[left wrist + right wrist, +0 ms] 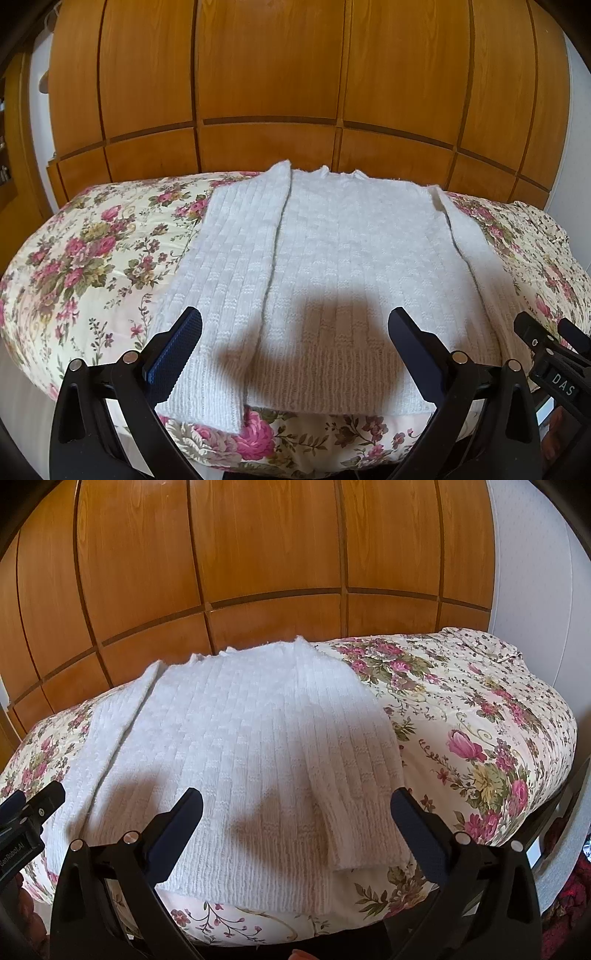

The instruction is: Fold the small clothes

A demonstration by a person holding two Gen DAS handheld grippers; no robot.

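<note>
Now white sweater [347,266] lies flat on floral bedspread [92,258].

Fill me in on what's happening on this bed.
A person holds two grippers over a white knit sweater laid flat on a floral bedspread. The left gripper and right gripper both hang open near the hem, gripping nothing. The sleeves lie straight alongside the body; no fold shows yet.
</note>
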